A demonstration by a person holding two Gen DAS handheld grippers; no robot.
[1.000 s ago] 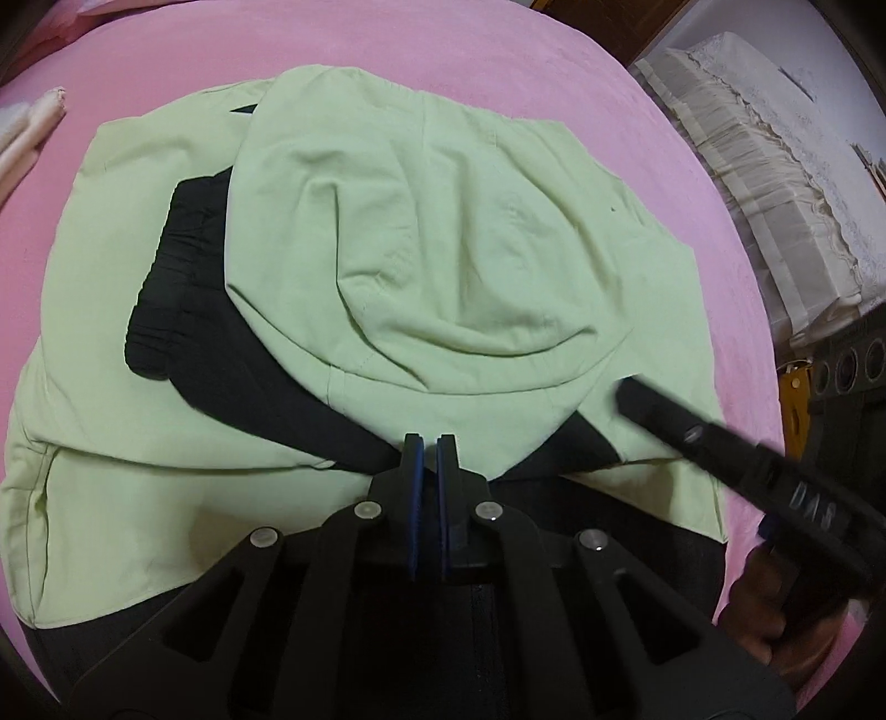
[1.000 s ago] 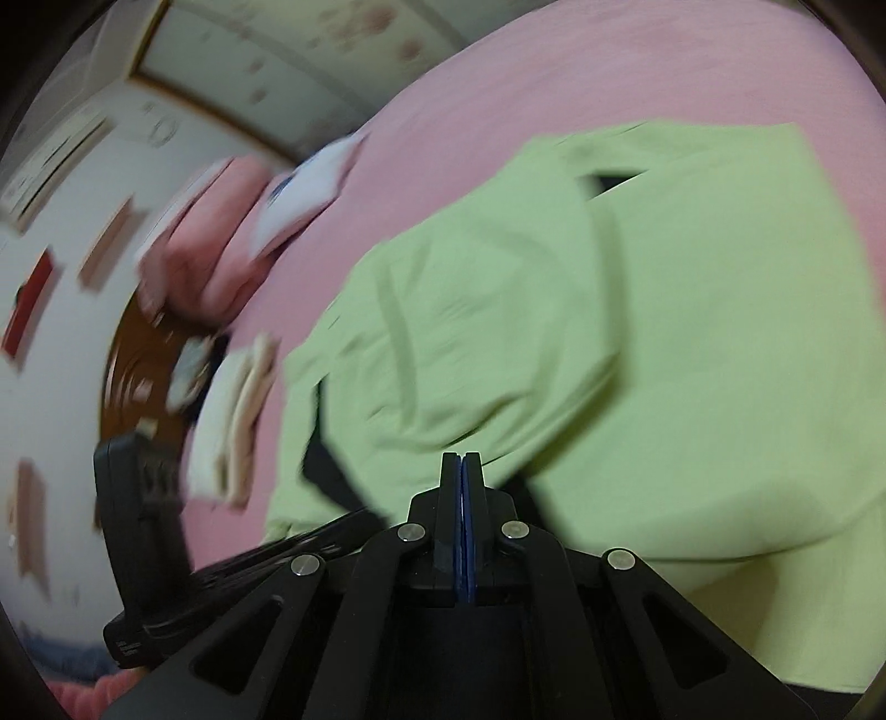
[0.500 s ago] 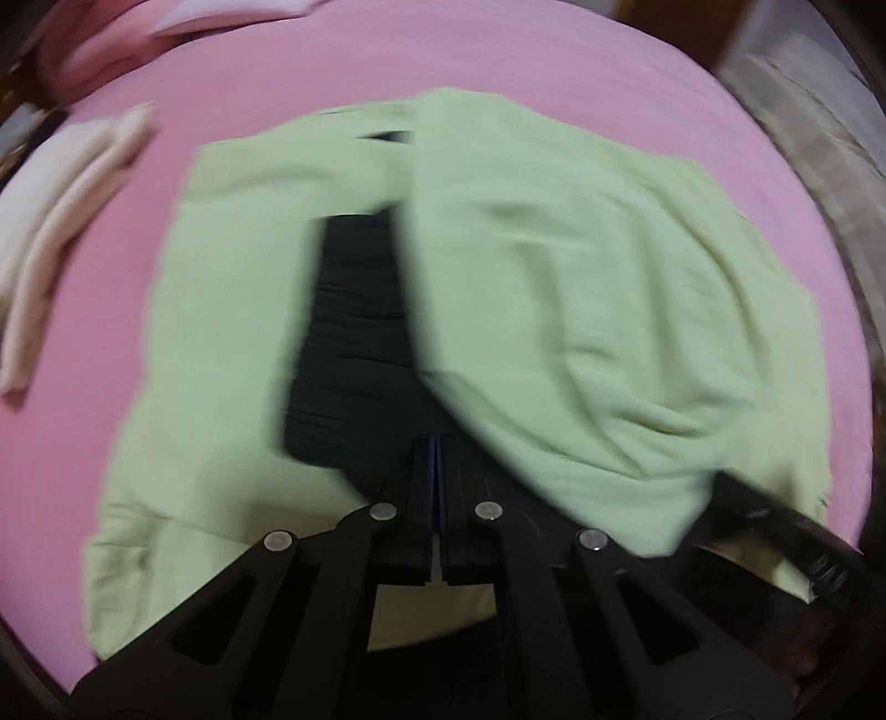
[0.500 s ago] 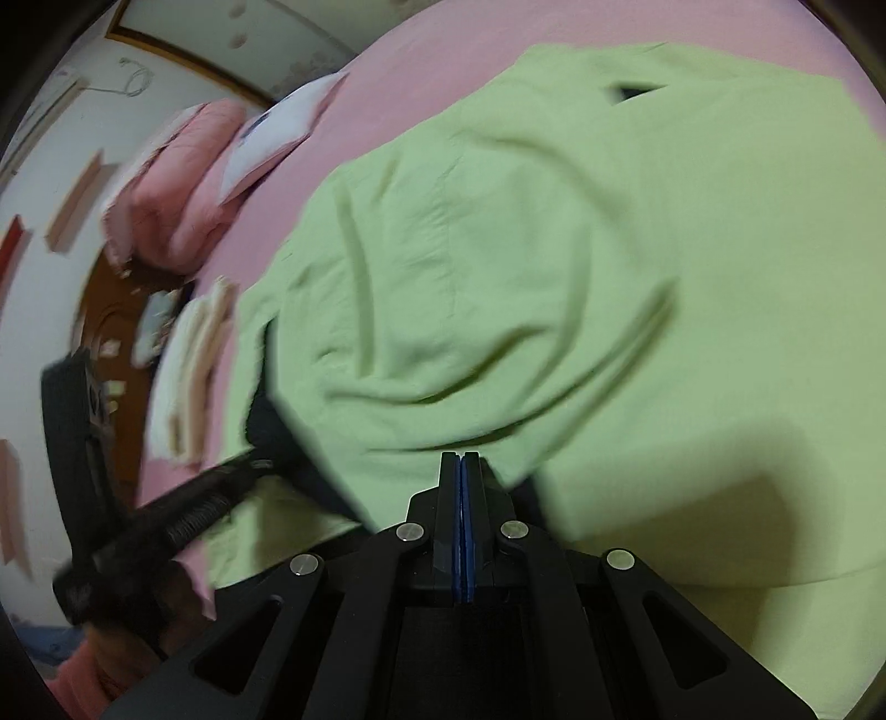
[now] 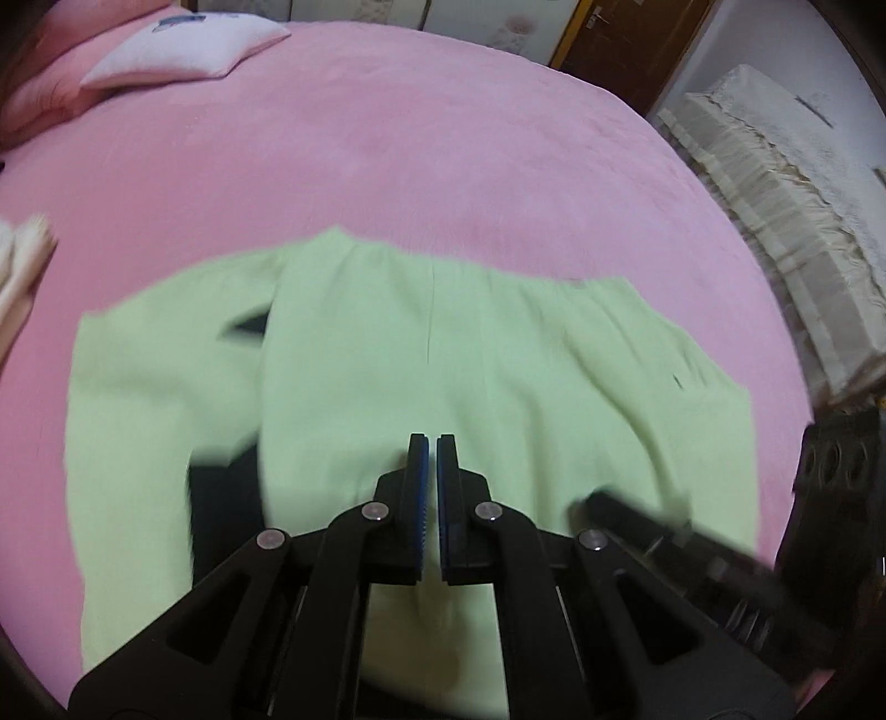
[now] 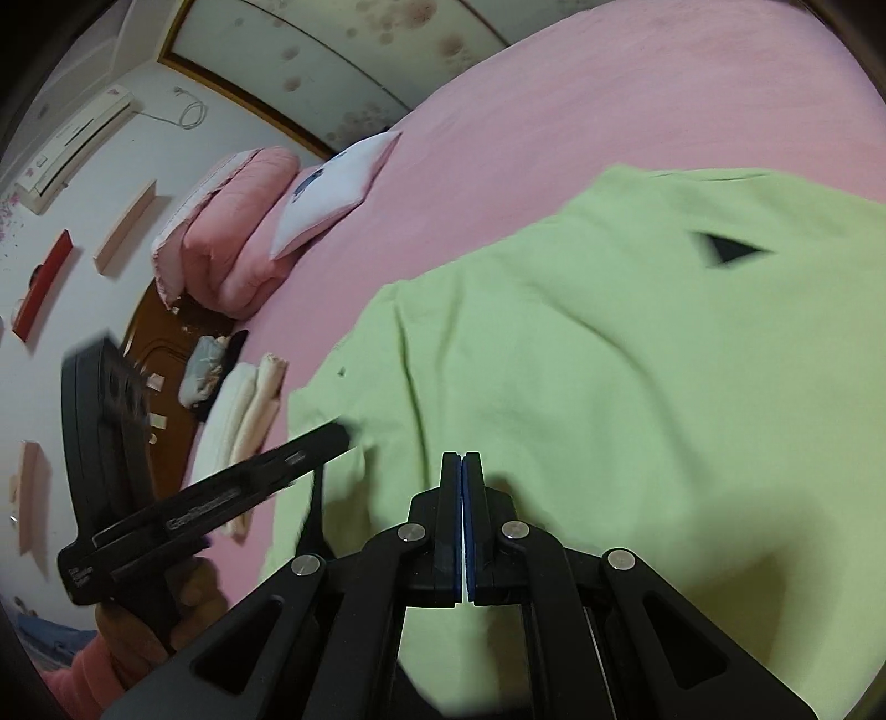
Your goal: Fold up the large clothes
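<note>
A light green garment [image 5: 470,376] with a black lining lies partly folded on the pink bed [image 5: 387,138]. Black lining [image 5: 227,504] shows at its left. In the left wrist view my left gripper [image 5: 431,443] hovers over the garment's near part, its jaws a narrow gap apart and empty. My right gripper shows there at the lower right [image 5: 587,507]. In the right wrist view the garment [image 6: 609,387] fills the right, and my right gripper [image 6: 461,459] is shut with nothing visible between the pads. The left gripper [image 6: 338,432] shows at the left, near the garment's edge.
A white pillow [image 5: 183,47] and pink bedding [image 6: 232,232] lie at the head of the bed. Folded cream cloths [image 6: 243,404] lie near the bed's left edge. A lace-covered piece of furniture [image 5: 775,194] stands to the right of the bed.
The green flap was drawn toward me and now covers most of the black lining. Both grippers rose and pulled back; the left jaws have parted slightly.
</note>
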